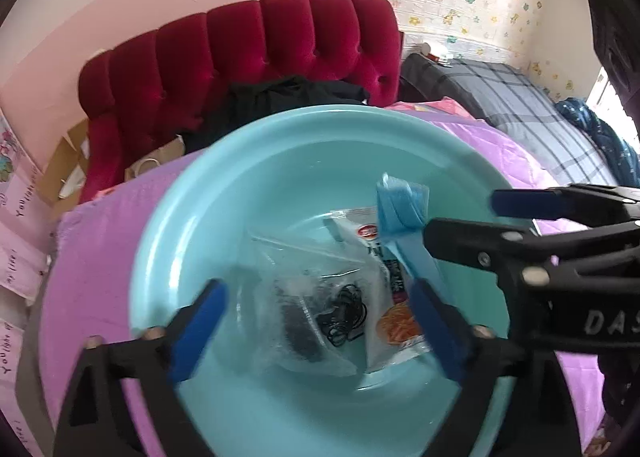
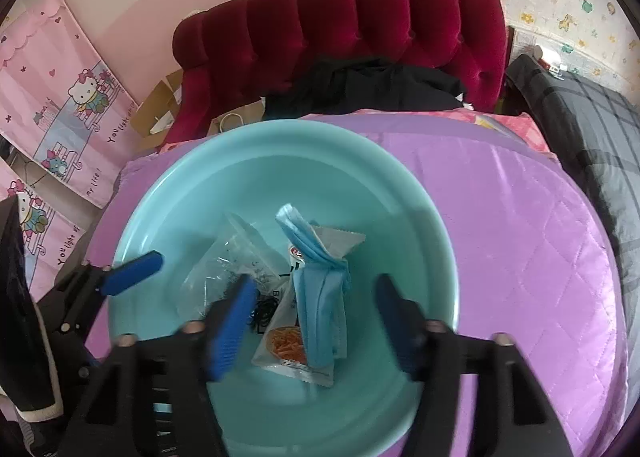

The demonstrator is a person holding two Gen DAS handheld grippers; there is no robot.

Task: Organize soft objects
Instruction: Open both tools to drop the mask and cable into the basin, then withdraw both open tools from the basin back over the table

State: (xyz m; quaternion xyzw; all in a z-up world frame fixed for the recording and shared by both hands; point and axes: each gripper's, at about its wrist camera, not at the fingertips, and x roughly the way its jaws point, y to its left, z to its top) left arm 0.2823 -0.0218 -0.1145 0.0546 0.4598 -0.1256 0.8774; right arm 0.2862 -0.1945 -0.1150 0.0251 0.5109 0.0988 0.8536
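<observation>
A teal basin (image 1: 168, 225) (image 2: 400, 185) sits on the purple quilt. Inside lie a clear plastic bag (image 1: 296, 297) (image 2: 236, 253) of black hair ties, a snack packet (image 1: 394, 321) (image 2: 280, 345) and a blue face mask (image 1: 400, 205) (image 2: 320, 297) draped over the packet. My left gripper (image 1: 318, 331) hangs over the basin, open wide, with the clear bag between its pads and untouched. My right gripper (image 2: 314, 321) (image 1: 464, 217) is open too, with the mask loose between its fingers. One blue pad (image 2: 132, 273) of the left gripper shows at the basin's left rim.
The purple quilt (image 2: 500, 237) spreads to the right of the basin. Behind it stands a red tufted headboard (image 2: 360, 17) with black clothing (image 2: 360, 85) at its foot. Grey plaid bedding (image 2: 592, 125) lies far right, and a paper bag (image 2: 236, 119) and cardboard box (image 2: 160, 105) sit at the back left.
</observation>
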